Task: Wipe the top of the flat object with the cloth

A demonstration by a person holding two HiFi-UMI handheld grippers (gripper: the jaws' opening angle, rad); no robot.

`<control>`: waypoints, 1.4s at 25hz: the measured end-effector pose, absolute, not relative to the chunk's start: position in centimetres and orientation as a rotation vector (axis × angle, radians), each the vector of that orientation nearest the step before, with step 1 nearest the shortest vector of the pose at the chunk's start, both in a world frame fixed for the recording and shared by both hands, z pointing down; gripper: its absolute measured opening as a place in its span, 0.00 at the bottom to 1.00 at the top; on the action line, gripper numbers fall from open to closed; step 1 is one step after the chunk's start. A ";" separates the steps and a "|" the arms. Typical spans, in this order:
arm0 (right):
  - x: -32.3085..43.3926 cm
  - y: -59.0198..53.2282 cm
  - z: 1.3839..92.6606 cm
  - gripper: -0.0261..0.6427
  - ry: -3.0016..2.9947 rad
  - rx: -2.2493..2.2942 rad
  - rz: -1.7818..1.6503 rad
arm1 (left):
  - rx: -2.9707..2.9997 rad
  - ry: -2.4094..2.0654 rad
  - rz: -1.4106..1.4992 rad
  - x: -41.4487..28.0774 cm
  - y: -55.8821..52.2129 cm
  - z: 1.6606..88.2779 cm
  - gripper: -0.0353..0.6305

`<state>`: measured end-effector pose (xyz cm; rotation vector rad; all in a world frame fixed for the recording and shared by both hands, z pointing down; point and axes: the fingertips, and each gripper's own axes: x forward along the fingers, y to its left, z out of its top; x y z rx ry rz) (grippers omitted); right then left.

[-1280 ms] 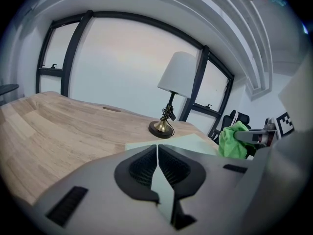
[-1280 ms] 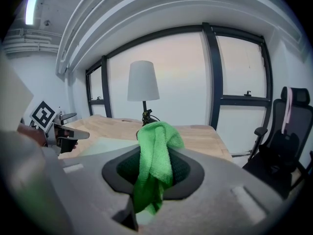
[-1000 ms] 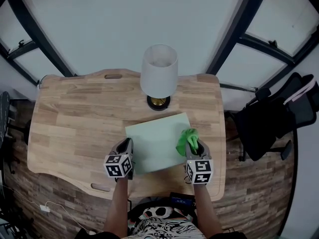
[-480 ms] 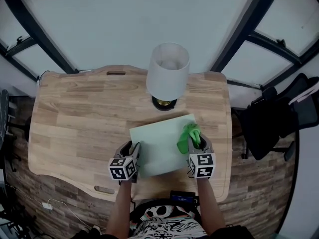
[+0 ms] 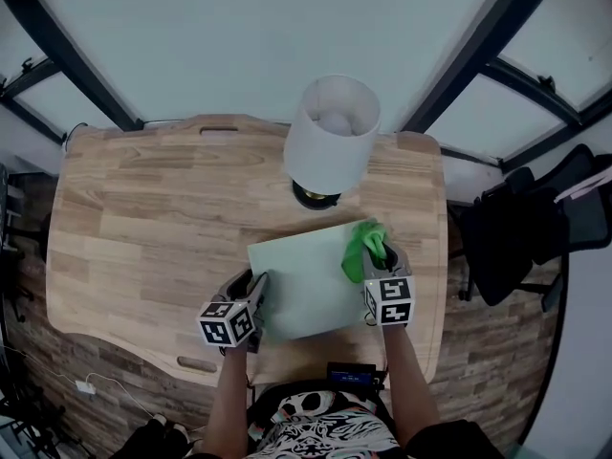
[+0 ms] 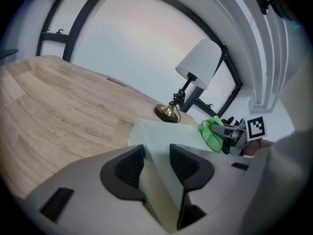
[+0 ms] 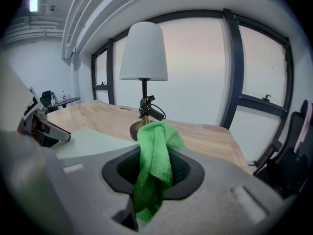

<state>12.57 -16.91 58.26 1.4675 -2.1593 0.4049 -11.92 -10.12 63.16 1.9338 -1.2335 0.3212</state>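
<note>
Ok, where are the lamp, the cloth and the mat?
lamp (image 5: 327,149), head view, on its shade.
cloth (image 7: 154,154), right gripper view, its middle fold.
mat (image 5: 301,283), head view, its bare middle.

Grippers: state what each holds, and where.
Right gripper: green cloth, pinched at its bunched middle. Left gripper: nothing; jaws have just opened, board edge between them.

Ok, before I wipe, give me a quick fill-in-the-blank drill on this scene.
1. The right gripper is shut on a bright ____ cloth.
2. The pale green flat board lies on a ____ table.
3. The brass-footed lamp beyond the board has a ____ shade.
Missing words: green; wooden; white.
</note>
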 end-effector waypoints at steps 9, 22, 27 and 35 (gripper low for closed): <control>12.1 -18.9 60.9 0.17 -2.127 1.351 0.517 | 1.952 -1.263 0.319 -11.8 -10.3 63.4 0.30; 11.9 -19.3 61.6 0.17 -2.112 1.292 0.690 | 1.957 -1.248 0.293 -11.9 -10.2 63.5 0.30; 11.8 -19.3 61.6 0.17 -2.107 1.290 0.692 | 1.952 -1.255 0.297 -11.9 -10.2 63.6 0.30; 11.7 -19.4 61.6 0.17 -2.103 1.301 0.685 | 1.947 -1.290 0.291 -12.0 -10.3 63.6 0.30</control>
